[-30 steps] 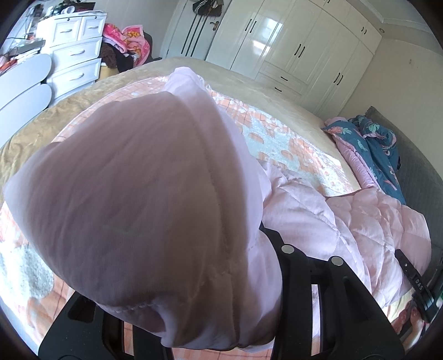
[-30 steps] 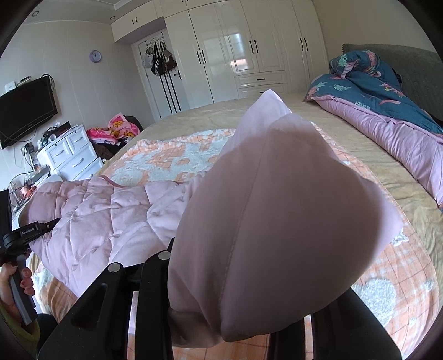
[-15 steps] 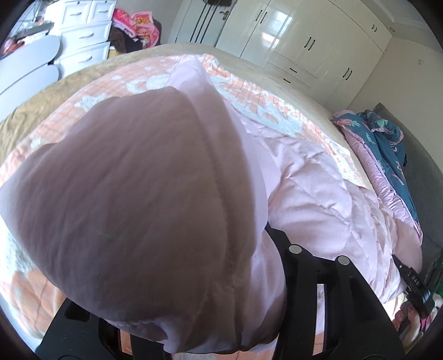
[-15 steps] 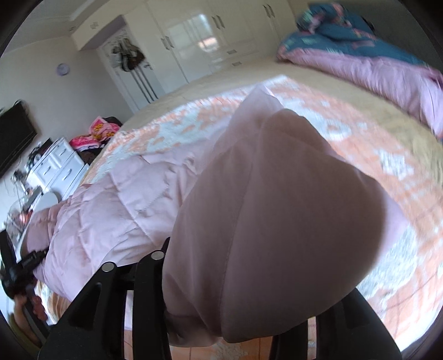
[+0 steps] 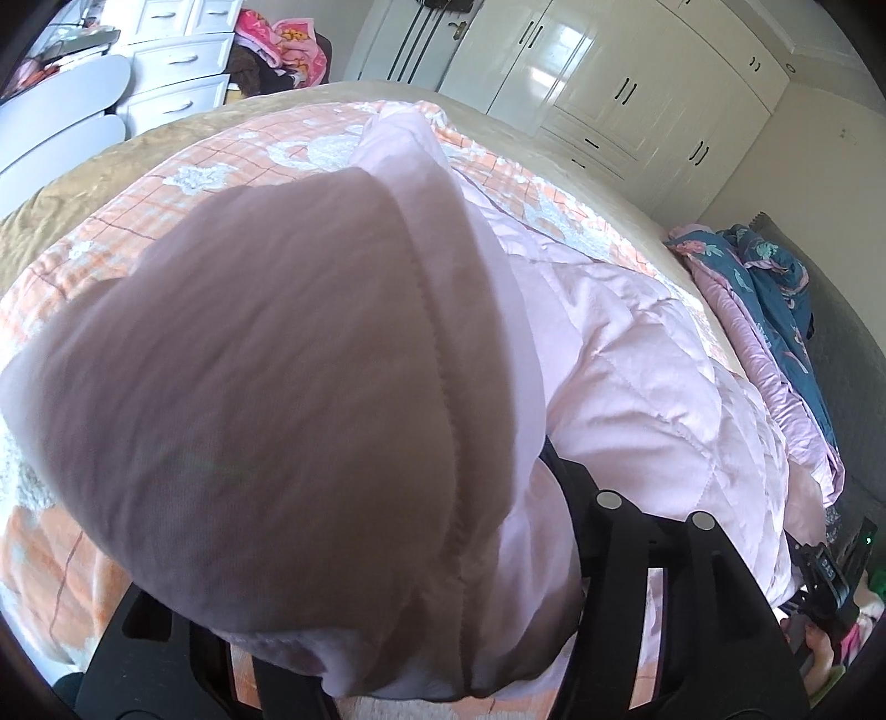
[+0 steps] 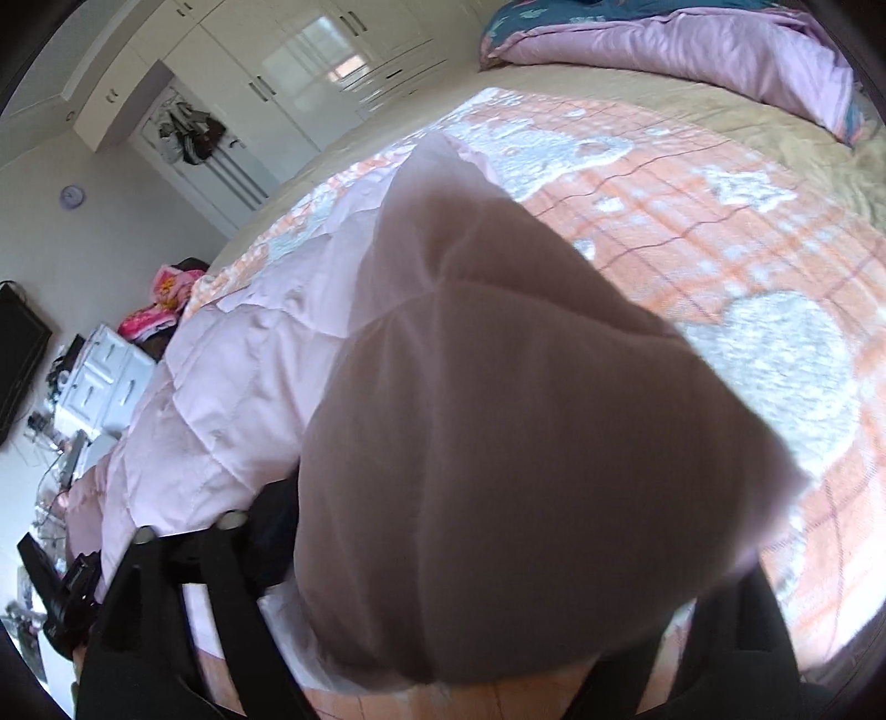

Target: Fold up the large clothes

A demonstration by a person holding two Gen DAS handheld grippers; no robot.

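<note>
My left gripper (image 5: pixel 421 653) is clamped on a corner of the pink quilted jacket (image 5: pixel 637 354); the raised fabric drapes over my fingers and fills the left wrist view from 7 to 12 o'clock. My right gripper (image 6: pixel 443 670) is likewise clamped on another corner of the jacket (image 6: pixel 232 376), with the lifted fold covering that view from 12 to 6 o'clock. The rest of the jacket lies on the orange checked blanket (image 6: pixel 720 232) spread over the bed (image 5: pixel 83 188). A purple-and-blue duvet (image 6: pixel 692 50) lies bunched at 1 o'clock in the right wrist view. White wardrobes (image 5: pixel 620 83) stand at 1 o'clock in the left wrist view.
</note>
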